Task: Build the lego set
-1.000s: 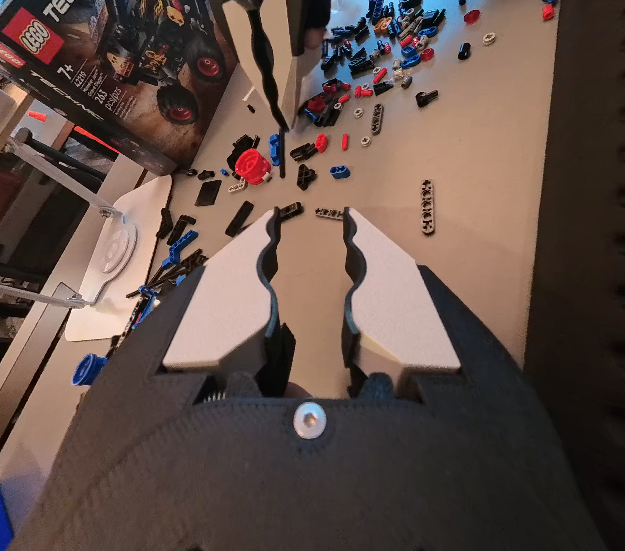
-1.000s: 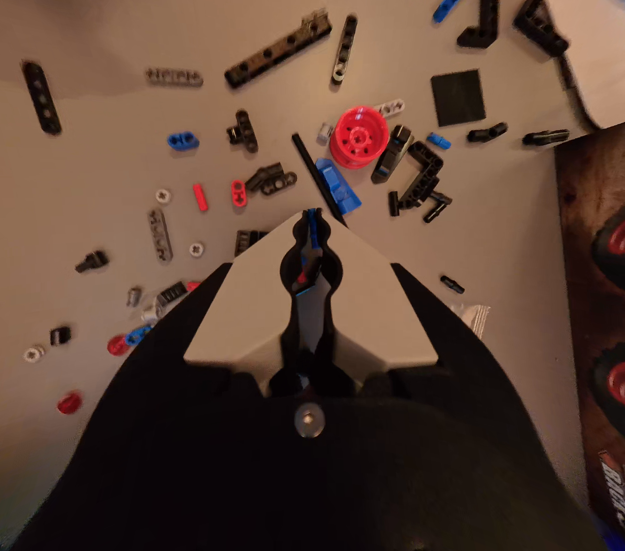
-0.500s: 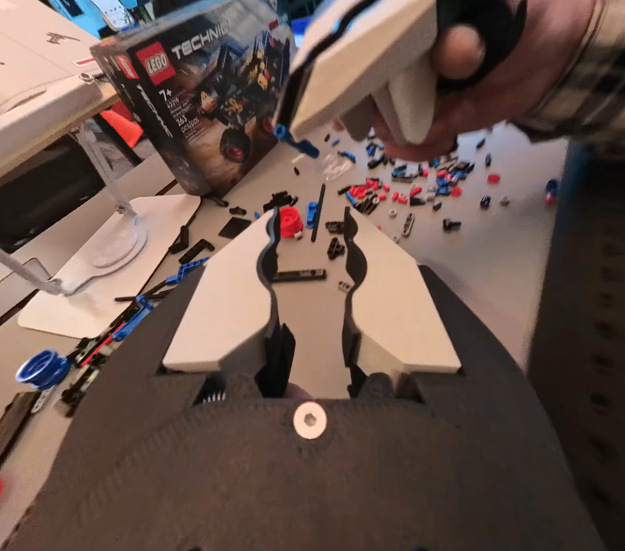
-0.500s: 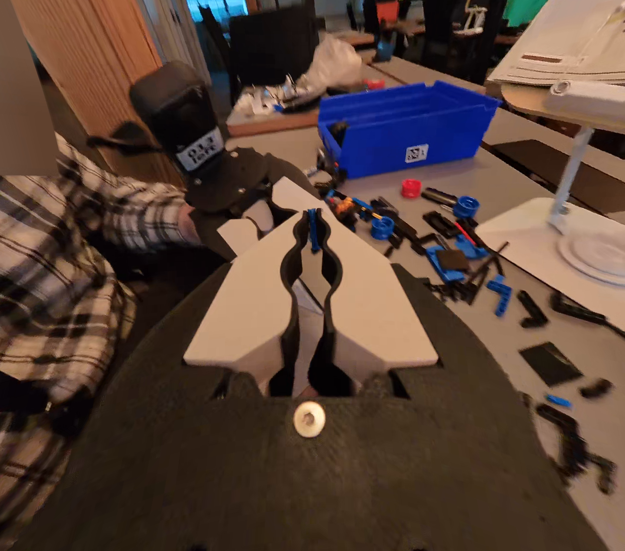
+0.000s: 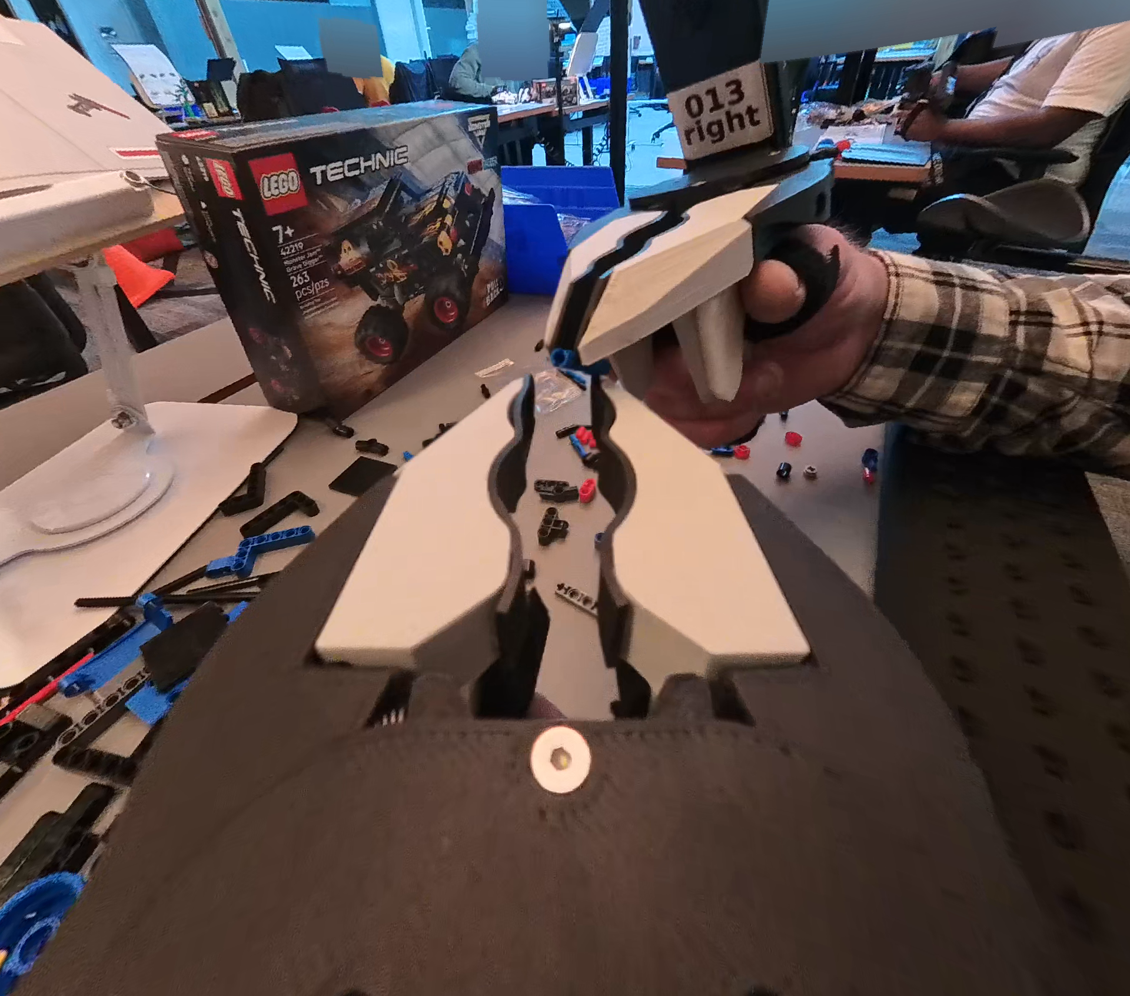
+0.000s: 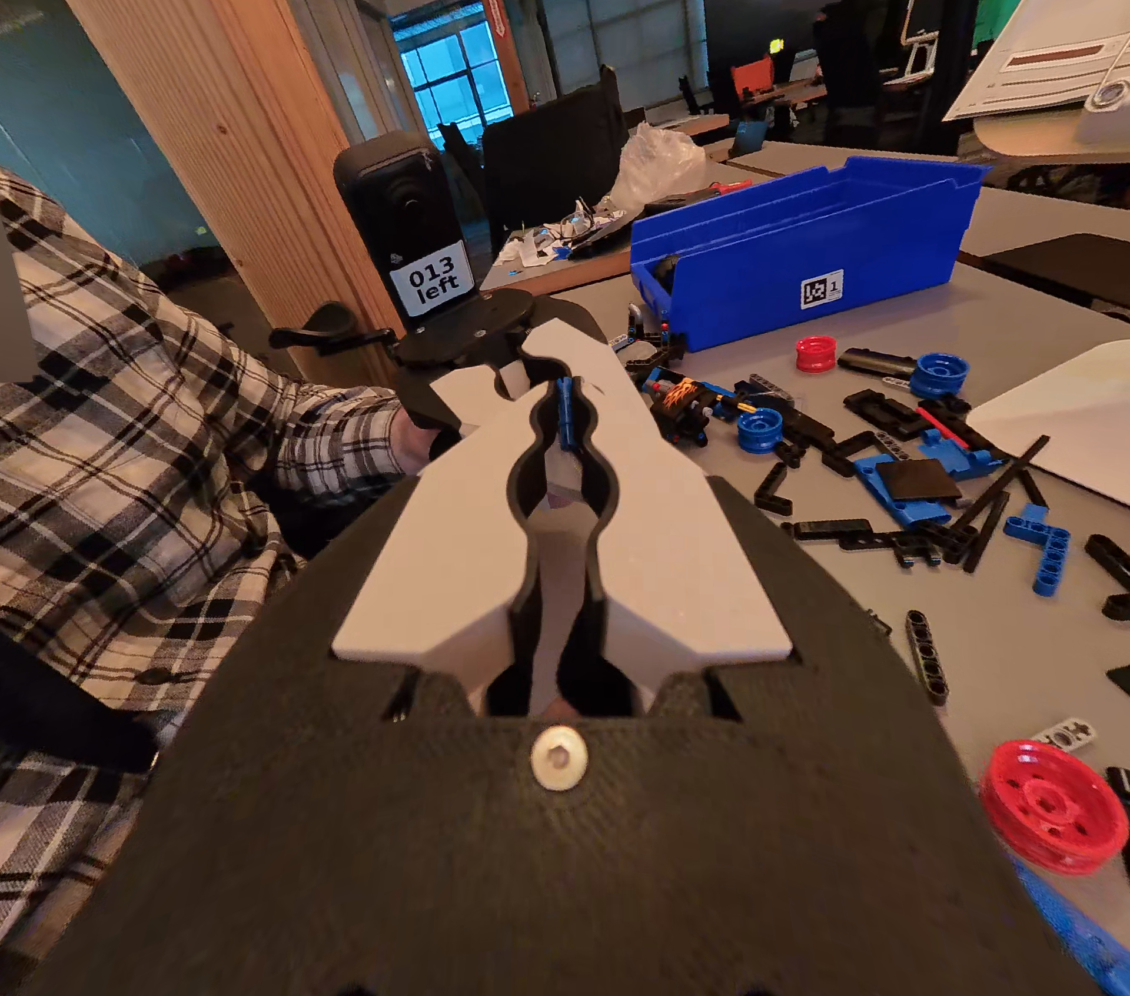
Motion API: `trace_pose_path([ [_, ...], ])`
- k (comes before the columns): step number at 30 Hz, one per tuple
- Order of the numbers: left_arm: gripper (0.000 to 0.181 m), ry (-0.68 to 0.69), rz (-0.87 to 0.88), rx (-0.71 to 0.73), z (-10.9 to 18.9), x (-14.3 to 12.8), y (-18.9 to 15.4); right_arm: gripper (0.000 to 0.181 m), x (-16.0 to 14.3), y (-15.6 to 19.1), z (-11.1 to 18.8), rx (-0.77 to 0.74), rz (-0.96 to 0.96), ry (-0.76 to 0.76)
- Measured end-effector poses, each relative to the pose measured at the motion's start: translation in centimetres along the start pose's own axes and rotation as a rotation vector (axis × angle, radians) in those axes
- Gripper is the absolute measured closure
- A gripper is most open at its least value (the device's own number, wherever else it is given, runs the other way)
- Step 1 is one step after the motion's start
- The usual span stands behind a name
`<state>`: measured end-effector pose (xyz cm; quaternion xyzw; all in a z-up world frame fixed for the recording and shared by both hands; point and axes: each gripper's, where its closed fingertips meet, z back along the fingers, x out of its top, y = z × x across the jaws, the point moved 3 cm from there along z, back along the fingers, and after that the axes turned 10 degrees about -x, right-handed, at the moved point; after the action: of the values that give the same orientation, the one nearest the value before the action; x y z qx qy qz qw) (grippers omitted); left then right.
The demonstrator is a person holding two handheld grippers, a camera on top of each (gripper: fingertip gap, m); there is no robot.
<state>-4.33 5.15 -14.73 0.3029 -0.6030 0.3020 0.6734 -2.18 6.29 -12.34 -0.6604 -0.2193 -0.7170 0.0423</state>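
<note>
My right gripper is clamped on a small blue lego piece, pinched right at the fingertips and held up off the grey table. In the left wrist view that same piece pokes out of the right gripper's tips at about twelve o'clock, just above my left gripper. Left fingers stand apart with nothing between them, only loose parts on the table showing through the gap. The lego box stands at ten o'clock. In the right wrist view, a blue bin sits at two o'clock, a red wheel at four, scattered black and blue beams at three.
</note>
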Motion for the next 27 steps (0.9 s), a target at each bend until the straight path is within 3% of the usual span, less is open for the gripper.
trace_pose_path([
  [8,0.146,-0.064,0.076,-0.099,0.1,0.4,-0.5,0.181,0.4,-0.5,0.5,0.018,-0.066,-0.055],
  [27,0.178,-0.128,0.116,-0.103,-0.7,1.2,-0.3,0.181,0.7,-0.8,0.8,0.083,-0.181,-0.107],
])
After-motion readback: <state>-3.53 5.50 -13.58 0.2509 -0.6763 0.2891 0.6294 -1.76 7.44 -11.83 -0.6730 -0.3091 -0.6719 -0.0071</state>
